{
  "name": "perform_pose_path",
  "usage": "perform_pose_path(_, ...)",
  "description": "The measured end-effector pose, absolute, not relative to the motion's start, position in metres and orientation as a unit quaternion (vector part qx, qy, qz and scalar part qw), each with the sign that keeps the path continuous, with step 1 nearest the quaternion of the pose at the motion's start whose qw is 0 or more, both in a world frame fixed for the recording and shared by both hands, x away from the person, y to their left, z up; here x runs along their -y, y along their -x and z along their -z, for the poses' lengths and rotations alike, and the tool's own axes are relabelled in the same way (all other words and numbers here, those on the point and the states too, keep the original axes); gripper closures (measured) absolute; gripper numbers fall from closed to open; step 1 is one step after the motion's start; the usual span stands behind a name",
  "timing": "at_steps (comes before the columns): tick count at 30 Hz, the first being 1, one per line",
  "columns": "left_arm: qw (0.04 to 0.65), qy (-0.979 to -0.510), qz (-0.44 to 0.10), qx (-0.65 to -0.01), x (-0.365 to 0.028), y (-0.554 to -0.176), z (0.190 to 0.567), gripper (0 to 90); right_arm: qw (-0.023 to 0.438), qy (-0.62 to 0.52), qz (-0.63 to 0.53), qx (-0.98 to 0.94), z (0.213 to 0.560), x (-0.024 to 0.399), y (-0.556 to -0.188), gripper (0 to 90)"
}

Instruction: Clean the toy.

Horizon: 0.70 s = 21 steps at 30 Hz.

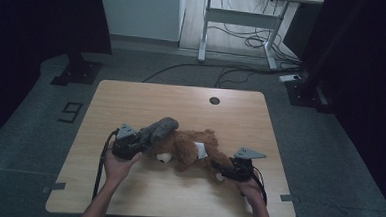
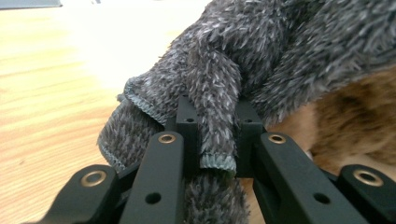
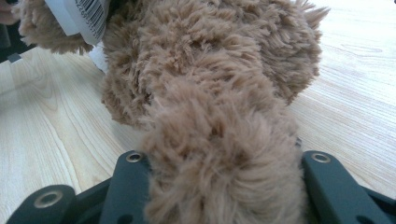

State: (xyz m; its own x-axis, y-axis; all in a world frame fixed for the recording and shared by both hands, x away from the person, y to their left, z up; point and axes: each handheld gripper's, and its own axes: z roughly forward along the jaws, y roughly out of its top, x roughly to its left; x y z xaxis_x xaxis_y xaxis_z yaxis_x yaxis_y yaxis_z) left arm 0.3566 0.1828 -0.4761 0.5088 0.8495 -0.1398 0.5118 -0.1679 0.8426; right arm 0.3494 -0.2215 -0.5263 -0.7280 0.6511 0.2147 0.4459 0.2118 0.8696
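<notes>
the left tool is clamped on a fold of grey fuzzy cloth; the right tool is clamped on a leg of the brown teddy bear, which lies between both tools on the surface.

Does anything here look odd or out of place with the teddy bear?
The grey hat sits askew, half on the bear, which lies on its side. The left gripper pinches the hat's hem; the right gripper clamps a leg. Nothing looks damaged.

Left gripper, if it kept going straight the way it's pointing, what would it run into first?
Probably the teddy bear. The left gripper is shut on a fold of the grey fuzzy cloth, and the bear's brown fur lies just beyond it, though depth is hard to judge.
</notes>
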Motion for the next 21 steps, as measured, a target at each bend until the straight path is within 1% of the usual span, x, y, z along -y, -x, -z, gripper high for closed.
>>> perform_pose_path(4,0.439,-0.740,-0.189,-0.473,-0.189,-0.359,0.485,77.2,0.099,-0.357,-0.517,-0.772,0.526,0.222,-0.350,55.8)
perform_pose_path(5,0.423,-0.741,-0.183,-0.487,-0.193,-0.362,0.495,77.3,0.100,-0.358,-0.517,-0.771,0.527,0.222,-0.350,55.8)
perform_pose_path(7,0.409,-0.745,-0.156,-0.504,-0.197,-0.366,0.509,77.3,0.099,-0.361,-0.517,-0.770,0.527,0.222,-0.351,55.8)
perform_pose_path(9,0.417,-0.742,-0.116,-0.512,-0.200,-0.369,0.526,77.1,0.098,-0.363,-0.517,-0.769,0.528,0.223,-0.351,55.8)
perform_pose_path(12,0.432,-0.734,-0.103,-0.514,-0.200,-0.369,0.533,77.2,0.099,-0.363,-0.517,-0.769,0.528,0.223,-0.351,55.8)
perform_pose_path(16,0.442,-0.731,-0.119,-0.506,-0.203,-0.365,0.516,77.3,0.100,-0.365,-0.517,-0.767,0.529,0.224,-0.352,55.8)
perform_pose_path(18,0.467,-0.719,-0.135,-0.497,-0.206,-0.359,0.495,77.3,0.100,-0.367,-0.518,-0.767,0.530,0.226,-0.353,55.9)
perform_pose_path(21,0.490,-0.720,-0.156,-0.466,-0.197,-0.351,0.462,77.2,0.099,-0.362,-0.519,-0.768,0.530,0.226,-0.353,55.9)
